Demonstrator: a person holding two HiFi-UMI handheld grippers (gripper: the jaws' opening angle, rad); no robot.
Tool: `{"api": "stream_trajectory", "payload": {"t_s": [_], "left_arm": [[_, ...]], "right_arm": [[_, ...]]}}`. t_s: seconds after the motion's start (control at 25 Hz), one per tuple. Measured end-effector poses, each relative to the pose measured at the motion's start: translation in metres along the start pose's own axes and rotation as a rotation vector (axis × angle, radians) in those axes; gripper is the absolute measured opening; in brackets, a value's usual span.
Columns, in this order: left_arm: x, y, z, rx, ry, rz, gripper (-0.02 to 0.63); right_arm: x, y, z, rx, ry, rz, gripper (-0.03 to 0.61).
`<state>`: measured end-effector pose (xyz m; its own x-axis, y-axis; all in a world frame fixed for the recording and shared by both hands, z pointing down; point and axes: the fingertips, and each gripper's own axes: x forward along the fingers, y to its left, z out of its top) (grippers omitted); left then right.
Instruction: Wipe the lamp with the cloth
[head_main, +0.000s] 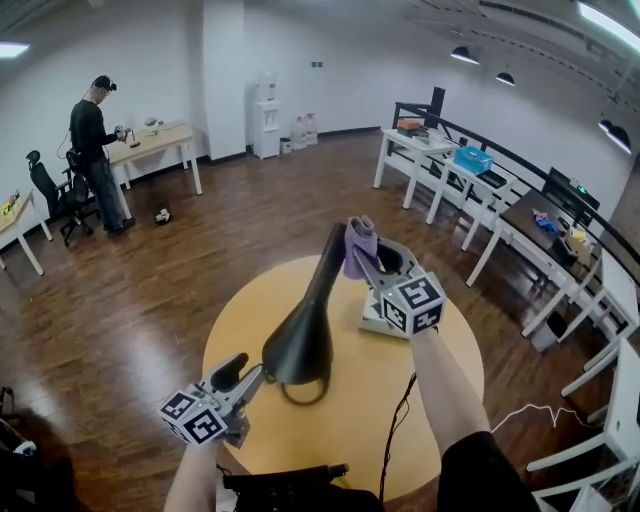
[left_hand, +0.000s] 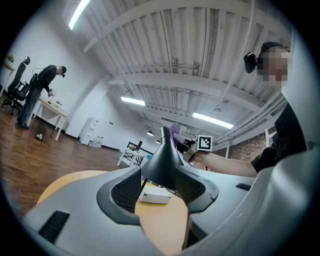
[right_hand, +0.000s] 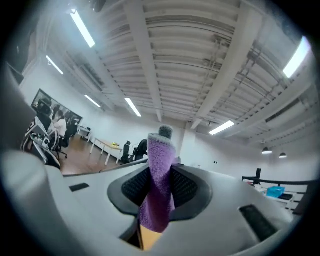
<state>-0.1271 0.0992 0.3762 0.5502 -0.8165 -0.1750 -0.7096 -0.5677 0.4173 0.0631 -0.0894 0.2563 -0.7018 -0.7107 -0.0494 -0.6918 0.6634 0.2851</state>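
A black lamp with a cone shade (head_main: 300, 345) leans over the round wooden table (head_main: 440, 400); its neck rises toward the top of its white base box (head_main: 375, 315). My left gripper (head_main: 255, 372) comes from the lower left and is shut on the shade (left_hand: 162, 162), which sits between both pads. The right gripper (head_main: 367, 258) is shut on a purple cloth (head_main: 360, 245), held against the upper end of the lamp's neck. In the right gripper view the cloth (right_hand: 160, 160) stands upright between the pads and hides the lamp. The left gripper view shows the cloth (left_hand: 174, 131) behind the neck's tip.
A black cable (head_main: 395, 430) runs across the table toward me, and a dark object (head_main: 290, 485) lies at its near edge. White tables (head_main: 440, 165) with a blue bin (head_main: 472, 158) line the right side. A person (head_main: 95, 150) stands at a desk far left.
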Motion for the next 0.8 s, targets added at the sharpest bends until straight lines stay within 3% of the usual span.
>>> {"api": "stream_trajectory", "payload": {"t_s": [0.2,0.56,0.8], "left_arm": [[-0.003,0.012,0.005,-0.027,0.000,-0.026,0.199],[0.008,0.007,-0.016,-0.067,0.000,-0.072,0.199],[0.005,0.006,-0.020,-0.066,0.023,-0.073,0.201]], "right_arm": [[-0.015,0.043,-0.012,0.009,-0.005,0.094,0.098],[-0.046,0.094,-0.060,0.035,0.104,0.302,0.097],[-0.075,0.124,-0.069,-0.001,0.118,0.314,0.097]]}}
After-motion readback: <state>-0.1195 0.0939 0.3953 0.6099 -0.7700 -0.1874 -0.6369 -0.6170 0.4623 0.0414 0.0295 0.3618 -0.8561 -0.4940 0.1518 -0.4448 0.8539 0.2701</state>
